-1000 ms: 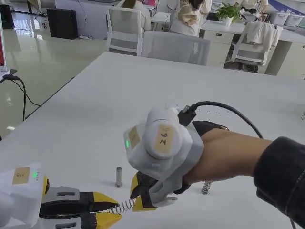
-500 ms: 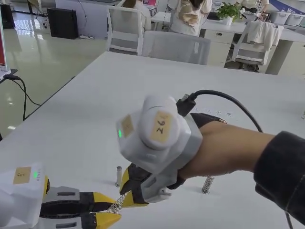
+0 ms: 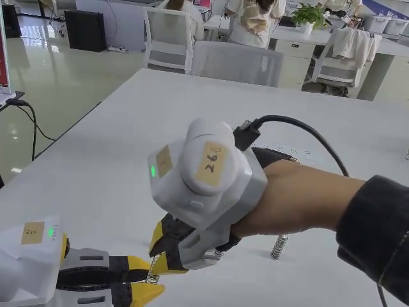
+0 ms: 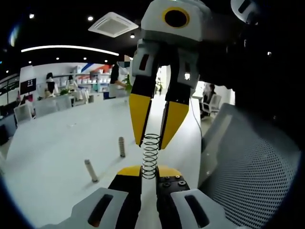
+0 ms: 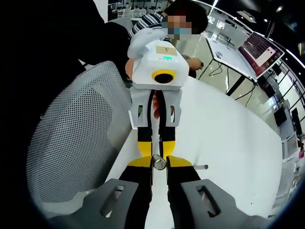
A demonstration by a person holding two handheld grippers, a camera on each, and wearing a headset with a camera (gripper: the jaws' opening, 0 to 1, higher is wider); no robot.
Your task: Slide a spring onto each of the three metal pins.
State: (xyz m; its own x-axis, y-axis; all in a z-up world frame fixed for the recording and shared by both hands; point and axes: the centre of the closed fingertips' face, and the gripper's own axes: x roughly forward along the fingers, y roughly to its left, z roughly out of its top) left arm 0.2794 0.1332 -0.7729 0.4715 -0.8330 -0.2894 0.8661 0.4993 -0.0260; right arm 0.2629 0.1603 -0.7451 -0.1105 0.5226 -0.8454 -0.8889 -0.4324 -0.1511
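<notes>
Head view: the white bench runs away to a row of chairs, with a green plant on a desk beyond. The right gripper is in the middle, held by a hand that comes in from the right. A black cable loops off its back, and its white body hides the bench beneath it. The left gripper is low at the left and points toward it. One spring spans the short gap between the two sets of yellow fingers. A second spring stands upright on the bench, apart to the right, just under the wrist. That makes two springs.

Left gripper view: the left fingers are pressed together on the lower end of the spring, which rises straight to the right gripper above. The right fingers slant in as a V and pinch its top coil. Two pins stand upright on the bench to the left, the near pin and the far pin, apart from each other and from the spring. A mesh chair is at the right, beside the bench edge.

Right gripper view: the spring appears end-on as a ring, clamped between the right fingers' yellow tips, and the left fingers meet it from the far side. A single pin sits on the bench just right of the fingers; it looks sideways because the view is rolled. The mesh chair is on the left. A person stands behind the left gripper, and a screen sits on a desk far off at the upper right.
</notes>
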